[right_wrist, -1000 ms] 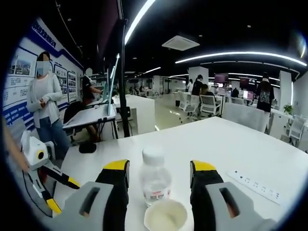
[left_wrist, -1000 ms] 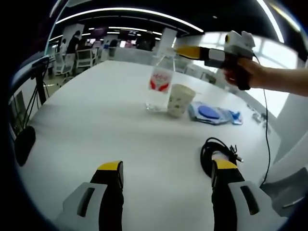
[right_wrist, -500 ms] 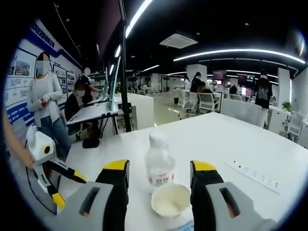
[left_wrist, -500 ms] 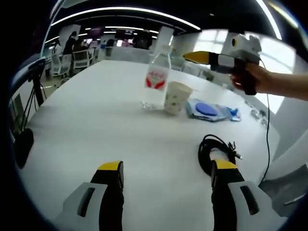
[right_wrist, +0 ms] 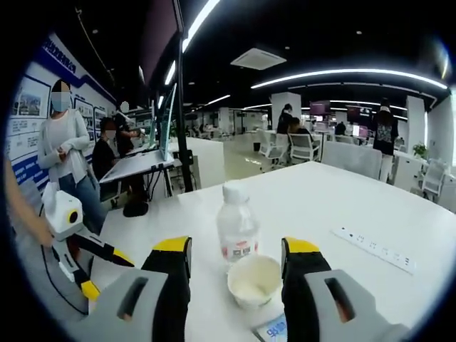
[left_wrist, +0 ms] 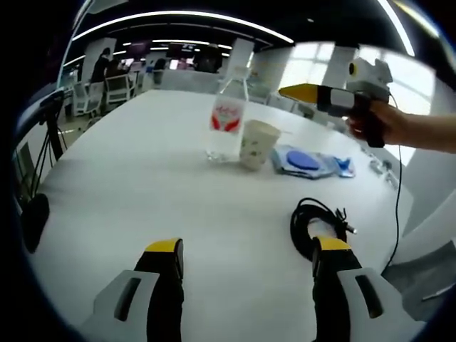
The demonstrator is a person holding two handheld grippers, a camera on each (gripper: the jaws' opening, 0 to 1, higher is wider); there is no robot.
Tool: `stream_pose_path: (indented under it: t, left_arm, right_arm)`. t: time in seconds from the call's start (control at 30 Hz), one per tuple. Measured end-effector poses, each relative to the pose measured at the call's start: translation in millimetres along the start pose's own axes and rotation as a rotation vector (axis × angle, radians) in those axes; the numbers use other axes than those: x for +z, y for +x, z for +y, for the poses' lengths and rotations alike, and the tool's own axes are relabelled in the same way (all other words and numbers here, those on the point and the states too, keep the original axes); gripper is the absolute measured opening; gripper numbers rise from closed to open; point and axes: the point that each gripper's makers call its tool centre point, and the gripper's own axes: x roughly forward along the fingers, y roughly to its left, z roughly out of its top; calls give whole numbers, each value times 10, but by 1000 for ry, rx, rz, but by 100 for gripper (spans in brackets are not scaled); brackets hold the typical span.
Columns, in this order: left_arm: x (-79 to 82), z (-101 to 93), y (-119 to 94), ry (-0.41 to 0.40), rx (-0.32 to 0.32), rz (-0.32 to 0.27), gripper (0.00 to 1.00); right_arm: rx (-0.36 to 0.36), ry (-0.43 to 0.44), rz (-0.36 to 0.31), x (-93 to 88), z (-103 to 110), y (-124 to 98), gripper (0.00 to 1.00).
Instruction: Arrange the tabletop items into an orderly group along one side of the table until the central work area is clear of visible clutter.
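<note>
Standing upright – clear red-labelled bottle [right_wrist: 237,231] beside paper cup [right_wrist: 254,280]; both grippers spread.

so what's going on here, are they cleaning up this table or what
A person holds a two-jaw gripper in each hand over a white table. The right gripper hangs open above a paper cup and a water bottle; the left gripper is open near a coiled black cable. Nothing is gripped yet. A blue packet lies beside the cup.

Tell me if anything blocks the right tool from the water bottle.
Yes: the paper cup stands between the open right tool and the water bottle, right in front of it.
</note>
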Motion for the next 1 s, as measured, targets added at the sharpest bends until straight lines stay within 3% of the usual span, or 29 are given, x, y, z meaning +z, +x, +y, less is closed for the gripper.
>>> stream_pose_path:
  t: [0.27, 0.77, 1.0]
  left_arm:
    - [-9, -25, 10, 35, -14, 19, 69]
    - [339, -304, 184, 129, -76, 0, 69]
    - [438, -341, 215, 153, -83, -4, 69]
  right_arm:
    - [-16, 8, -17, 11, 15, -133, 48]
    - [-88, 65, -23, -155, -27, -570, 47]
    - [-138, 97, -36, -207, -112, -829, 47]
